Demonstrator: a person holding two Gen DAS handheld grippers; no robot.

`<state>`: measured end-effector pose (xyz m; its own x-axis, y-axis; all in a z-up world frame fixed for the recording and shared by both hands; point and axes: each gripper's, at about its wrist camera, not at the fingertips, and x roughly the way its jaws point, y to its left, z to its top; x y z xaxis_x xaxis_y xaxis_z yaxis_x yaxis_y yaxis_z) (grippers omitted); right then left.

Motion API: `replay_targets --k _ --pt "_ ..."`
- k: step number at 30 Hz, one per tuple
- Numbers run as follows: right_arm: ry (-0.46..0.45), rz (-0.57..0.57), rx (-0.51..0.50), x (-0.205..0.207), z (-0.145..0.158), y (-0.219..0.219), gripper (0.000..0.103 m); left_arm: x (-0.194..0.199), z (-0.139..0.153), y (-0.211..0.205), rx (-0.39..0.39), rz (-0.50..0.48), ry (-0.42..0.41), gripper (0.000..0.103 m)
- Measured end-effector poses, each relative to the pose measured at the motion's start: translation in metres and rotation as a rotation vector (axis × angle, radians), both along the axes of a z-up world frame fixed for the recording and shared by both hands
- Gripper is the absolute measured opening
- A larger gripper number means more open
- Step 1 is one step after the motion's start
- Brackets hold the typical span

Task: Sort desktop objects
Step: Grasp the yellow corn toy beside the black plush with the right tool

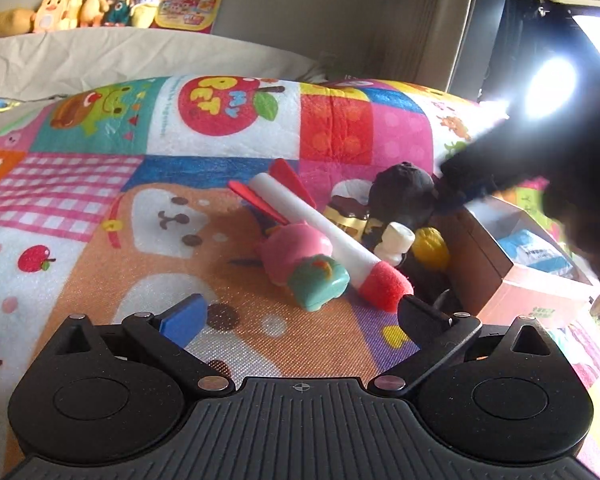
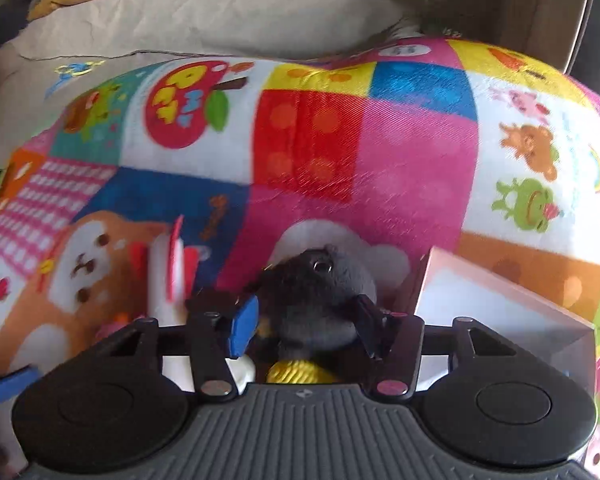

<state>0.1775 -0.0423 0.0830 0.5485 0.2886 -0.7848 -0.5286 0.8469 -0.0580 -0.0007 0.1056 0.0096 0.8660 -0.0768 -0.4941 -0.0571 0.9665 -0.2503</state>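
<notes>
The right gripper [image 2: 306, 322] pinches a dark plush toy [image 2: 320, 292] — its blue pad presses the toy's one side and the black finger the other. In the right wrist view the toy sits at centre, with a yellow ridged piece [image 2: 296, 372] just below it at 6 o'clock and a clear-lidded box [image 2: 500, 312] at 3 o'clock.

The left gripper [image 1: 300, 316] hangs spread wide over the patchwork play mat [image 1: 100, 200], nothing between its fingers. In the left wrist view a foam rocket [image 1: 324, 236], white with red fins and a red nose, lies at 12 o'clock from the fingers, its nose touching or just beside the black fingertip. A pink and teal toy [image 1: 300, 264] rests against the rocket's near side. Toward 1 o'clock stand a small white bottle [image 1: 396, 242] and a brown and gold packet [image 1: 348, 216], with the dark plush behind them. The right gripper enters there as a dark blur at 2 o'clock.

Stuffed dolls [image 1: 96, 0] line the far ledge at 11 o'clock.
</notes>
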Motion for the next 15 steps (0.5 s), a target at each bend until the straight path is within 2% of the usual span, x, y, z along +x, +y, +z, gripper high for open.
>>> replay_targets --k 2,4,6,9,15 --pt "0.133 0.054 0.050 -0.022 -0.002 -0.010 0.034 -0.001 0.001 -0.003 0.023 0.006 -0.003 0.103" --pt "0.163 0.084 0.058 -0.046 -0.005 -0.015 0.034 -0.003 0.002 -0.007 0.049 0.006 -0.006 0.103" --pt "0.063 0.128 0.038 -0.075 -0.001 -0.021 0.035 -0.004 0.002 -0.012 0.072 -0.002 0.003 0.103" --pt "-0.172 0.200 -0.083 -0.107 -0.001 -0.019 0.035 -0.008 0.002 -0.020 0.098 -0.009 0.021 0.103" --pt "-0.291 0.199 -0.257 -0.088 -0.030 -0.003 0.035 -0.020 0.001 -0.027 0.106 -0.036 0.019 0.103"
